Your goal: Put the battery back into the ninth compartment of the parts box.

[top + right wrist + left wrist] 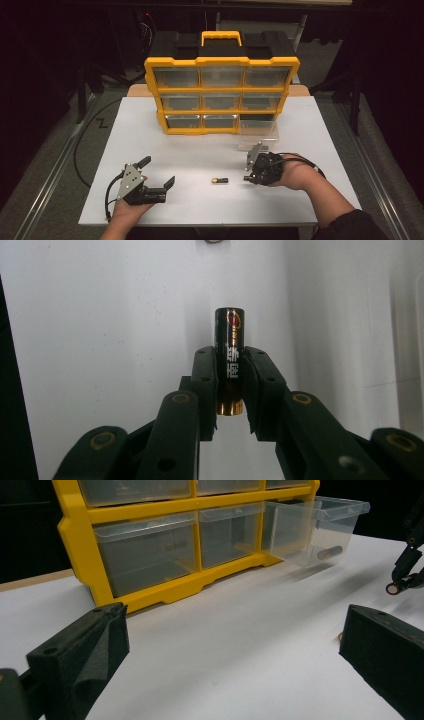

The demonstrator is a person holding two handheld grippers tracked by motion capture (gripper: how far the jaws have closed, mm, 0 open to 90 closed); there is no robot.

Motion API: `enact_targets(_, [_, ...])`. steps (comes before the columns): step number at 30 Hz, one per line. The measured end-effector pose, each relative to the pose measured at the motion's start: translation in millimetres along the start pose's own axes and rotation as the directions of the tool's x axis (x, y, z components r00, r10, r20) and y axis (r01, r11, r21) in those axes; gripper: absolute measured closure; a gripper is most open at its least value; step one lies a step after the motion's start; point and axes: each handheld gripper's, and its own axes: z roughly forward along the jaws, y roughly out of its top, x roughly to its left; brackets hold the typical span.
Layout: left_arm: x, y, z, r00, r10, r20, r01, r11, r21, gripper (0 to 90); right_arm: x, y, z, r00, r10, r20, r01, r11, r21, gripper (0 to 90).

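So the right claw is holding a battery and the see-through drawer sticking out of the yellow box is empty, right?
Not quite. The right claw does hold a battery, but the drawer isn't empty: the left gripper view shows another battery lying inside it.

open tabletop (pixel 200 150), organizer (pixel 220 95) blocking rear

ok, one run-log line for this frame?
right hand-held gripper: shut on battery | left hand-held gripper: open, empty | second battery: loose on table | pulled-out drawer: holds a battery
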Motion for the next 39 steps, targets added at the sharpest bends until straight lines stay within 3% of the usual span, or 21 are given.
enact_targets(12, [0.2, 0.1, -0.1, 1.0000, 0.000, 0.002, 0.000, 1.0000, 0.000, 0.1, -7.5, -2.9, -10.6, 0.9998, -0.012, 0.014, 0.013, 0.9999, -0.010, 78.6])
enact_targets(17, [0.4, 0.1, -0.1, 1.0000, 0.000, 0.002, 0.000, 1.0000, -0.001, 0.1, -10.1, -3.4, -16.9, 0.9998, 0.012, 0.018, -0.012, 0.9999, -0.003, 78.6])
enact_targets(24, [1.2, 0.2, -0.7, 1.0000, -0.001, -0.002, 0.001, 1.0000, -0.001, 0.1, -18.1, -1.2, -27.9, 0.9995, -0.015, 0.027, 0.015, 0.9999, -0.006, 78.6])
enact_targets(25, [1.3, 0.2, -0.8, 1.0000, -0.001, -0.002, 0.001, 1.0000, -0.001, 0.1, -17.4, -1.2, -29.6, 0.9996, 0.009, 0.027, -0.009, 1.0000, -0.002, 78.6])
enact_targets(27, [1.3, 0.3, -0.9, 1.0000, -0.002, -0.002, 0.002, 1.0000, -0.002, 0.1, -20.4, -0.7, -31.4, 0.9992, -0.020, 0.035, 0.020, 0.9998, -0.010, 78.6])
enact_targets(31, [1.5, 0.2, -1.1, 1.0000, -0.004, -0.003, 0.004, 1.0000, -0.004, 0.1, -21.5, -0.6, -37.9, 0.9989, 0.012, 0.044, -0.012, 0.9999, -0.005, 78.6])
enact_targets(39, [1.4, 0.0, -1.1, 1.0000, -0.001, -0.003, 0.001, 1.0000, -0.003, 0.1, -27.7, 0.6, -47.0, 0.9986, 0.015, 0.051, -0.015, 0.9998, -0.009, 78.6])
